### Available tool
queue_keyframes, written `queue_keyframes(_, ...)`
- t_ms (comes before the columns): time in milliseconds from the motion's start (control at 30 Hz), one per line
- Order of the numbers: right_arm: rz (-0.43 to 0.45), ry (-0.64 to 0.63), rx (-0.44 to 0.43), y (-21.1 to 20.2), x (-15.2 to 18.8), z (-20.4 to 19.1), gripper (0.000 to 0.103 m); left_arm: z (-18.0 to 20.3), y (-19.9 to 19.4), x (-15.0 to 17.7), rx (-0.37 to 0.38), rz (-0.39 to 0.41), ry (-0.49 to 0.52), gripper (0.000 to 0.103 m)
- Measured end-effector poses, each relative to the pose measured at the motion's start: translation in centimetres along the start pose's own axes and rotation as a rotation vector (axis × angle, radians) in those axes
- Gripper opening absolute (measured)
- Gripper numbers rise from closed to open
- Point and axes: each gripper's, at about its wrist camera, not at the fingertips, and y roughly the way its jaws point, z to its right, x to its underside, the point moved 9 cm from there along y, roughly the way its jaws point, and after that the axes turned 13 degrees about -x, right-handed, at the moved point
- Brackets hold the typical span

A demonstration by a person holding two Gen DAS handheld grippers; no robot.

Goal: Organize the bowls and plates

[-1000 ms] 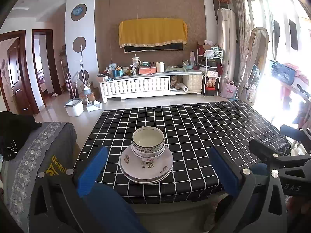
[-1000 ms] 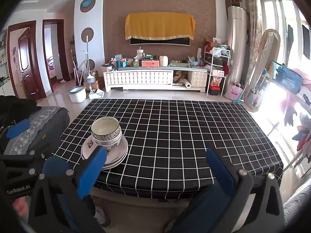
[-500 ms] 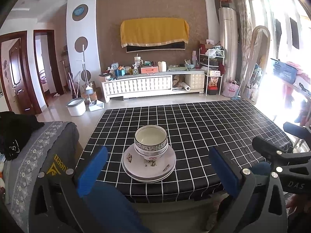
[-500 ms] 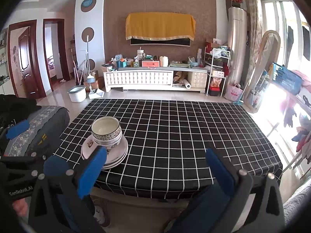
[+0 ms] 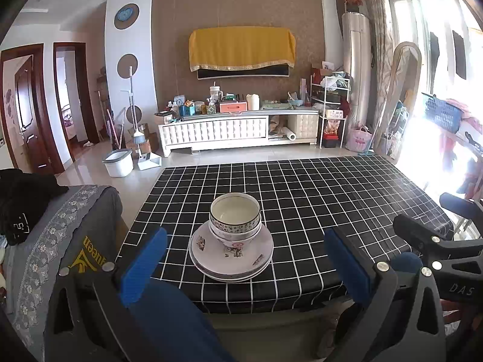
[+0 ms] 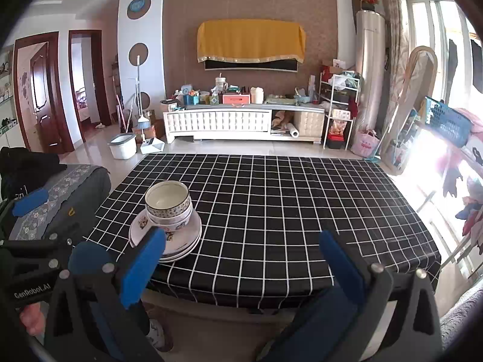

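1. Up close at the bottom of each view, both grippers wait in front of the table edge. The left gripper (image 5: 246,264) has its blue pads (image 5: 144,267) spread wide apart and holds nothing.
2. The right gripper (image 6: 241,265) is spread wide too, with nothing between its pads (image 6: 142,267).
3. Just past them, near the front edge of the table (image 5: 347,211) with its black cloth with white squares, sits a stack of plates (image 5: 231,256).
4. On top of the plates sit stacked bowls (image 5: 235,220), the top one with a patterned band. In the right view the stack (image 6: 165,232) is at the table's front left.
5. To the left of the table is a grey cloth with flowers (image 5: 54,241) and something black on it.
6. Farther back on the floor are a white bucket (image 5: 118,163) and a broom (image 5: 137,132).
7. At the far wall stands a long white cabinet (image 5: 235,131) full of small things, with a yellow cloth (image 5: 241,48) hanging above it.
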Motion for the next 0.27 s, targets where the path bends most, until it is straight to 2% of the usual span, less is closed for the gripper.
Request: queue_keyframes(267, 0.000, -0.002, 0.000, -0.03, 0.05, 0.04, 0.103, -0.01, 0.03, 0.12, 0.008, -0.011, -0.011, 0.103)
